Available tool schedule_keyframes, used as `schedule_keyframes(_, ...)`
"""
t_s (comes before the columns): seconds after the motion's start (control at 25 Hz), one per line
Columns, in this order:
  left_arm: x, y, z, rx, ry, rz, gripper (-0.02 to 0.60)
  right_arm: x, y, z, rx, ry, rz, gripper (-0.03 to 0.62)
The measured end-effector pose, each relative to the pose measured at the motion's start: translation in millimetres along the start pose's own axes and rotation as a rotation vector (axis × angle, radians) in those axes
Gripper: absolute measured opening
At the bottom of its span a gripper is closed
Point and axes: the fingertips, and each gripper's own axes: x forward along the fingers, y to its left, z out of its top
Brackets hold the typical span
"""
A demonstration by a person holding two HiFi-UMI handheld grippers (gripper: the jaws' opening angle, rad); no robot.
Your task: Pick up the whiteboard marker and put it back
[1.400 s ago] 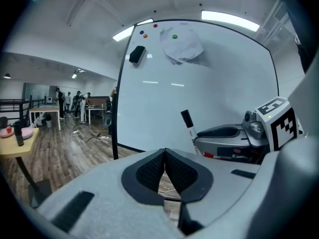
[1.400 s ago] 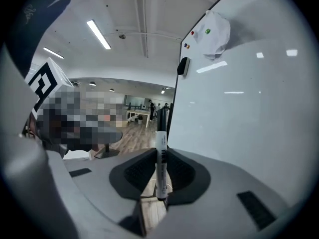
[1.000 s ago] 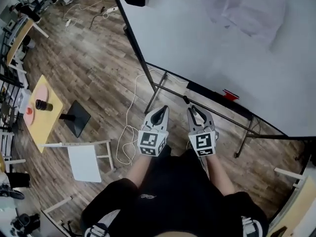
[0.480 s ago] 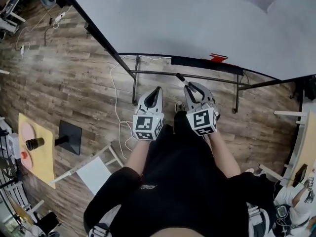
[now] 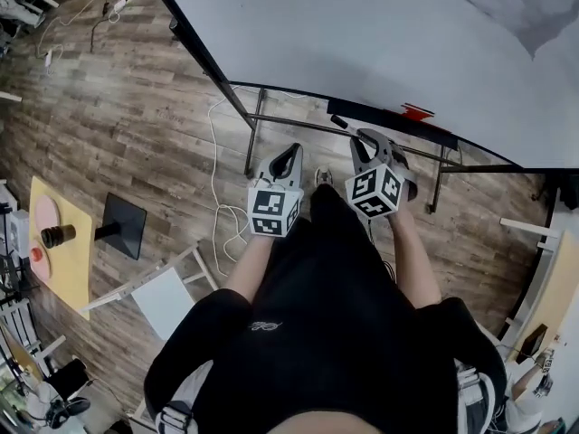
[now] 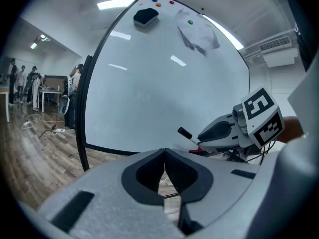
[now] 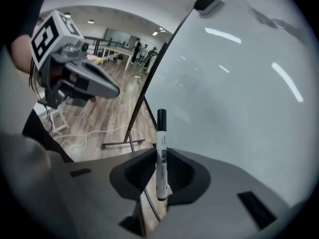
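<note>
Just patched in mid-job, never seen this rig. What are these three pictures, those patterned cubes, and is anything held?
No robot: a person stands at a whiteboard with a hand-held two-jaw gripper in each hand; the patterned cubes are part of them. The head view looks down from the person's head. The other two come from cameras riding on each gripper, looking along its jaws. The right gripper is shut on the whiteboard marker, black cap pointing forward. The left gripper is shut and empty. A small red thing lies on the board's black ledge.
</note>
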Motion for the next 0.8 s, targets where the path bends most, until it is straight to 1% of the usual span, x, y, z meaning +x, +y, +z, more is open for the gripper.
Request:
schedule_keyframes(0.08,9,6,1,0.008,0.014,0.014,0.007,13,-8,-2,-0.069,0.035,-0.001,0.054)
schedule_keyframes(0.12,15,8,2,0.006,0.02,0.016,0.007,19,-12,-3,-0.086,0.046,0.008,0.054)
schedule_keyframes(0.32,50,13,11,-0.035,0.028,0.013,0.007,47,-22,-17,-0.112,0.088,0.084,0.054)
schedule_keyframes(0.52,67,17,10,-0.03,0.057,0.016,0.007,78,-20,-37,-0.221,0.151,0.135,0.054)
schedule_keyframes(0.68,72,25,7,-0.044,0.067,0.05,0.007,101,-14,-52,-0.277,0.181,0.2,0.054)
schedule_keyframes(0.8,76,30,-2,-0.058,0.085,0.077,0.007,112,-7,-58,-0.278,0.191,0.239,0.054)
